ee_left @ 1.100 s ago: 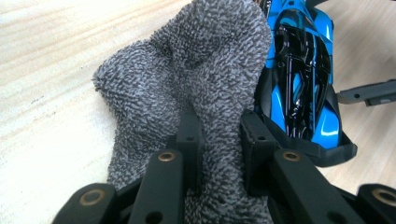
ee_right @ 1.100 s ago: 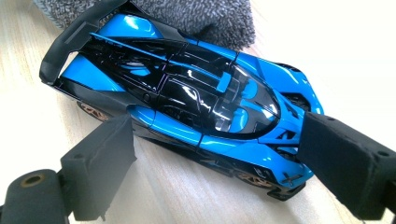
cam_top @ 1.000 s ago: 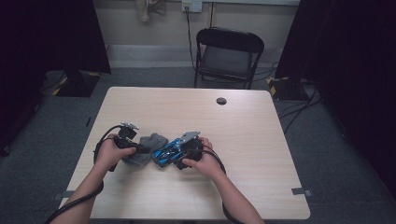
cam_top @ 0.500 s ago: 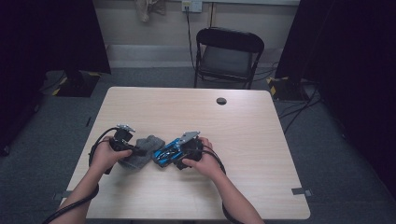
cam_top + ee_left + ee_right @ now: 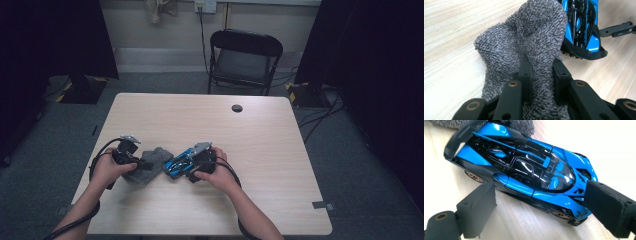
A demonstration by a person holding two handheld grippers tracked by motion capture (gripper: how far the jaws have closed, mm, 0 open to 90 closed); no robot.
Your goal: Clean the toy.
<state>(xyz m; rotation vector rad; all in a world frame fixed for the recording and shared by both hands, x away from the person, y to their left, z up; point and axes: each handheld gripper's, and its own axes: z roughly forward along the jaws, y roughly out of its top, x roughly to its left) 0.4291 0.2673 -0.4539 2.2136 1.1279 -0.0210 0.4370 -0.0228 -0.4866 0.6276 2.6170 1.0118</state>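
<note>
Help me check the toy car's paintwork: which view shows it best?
The right gripper view: the blue and black toy car shows close up, roof and wheels sharp. The left gripper view catches one end beside the grey cloth; the high view shows it small.

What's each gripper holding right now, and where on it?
Left gripper pinches a raised fold of the grey terry-cloth rag at its near end. Right gripper straddles the front of the blue-and-black toy sports car, fingers wide, not gripping.
</note>
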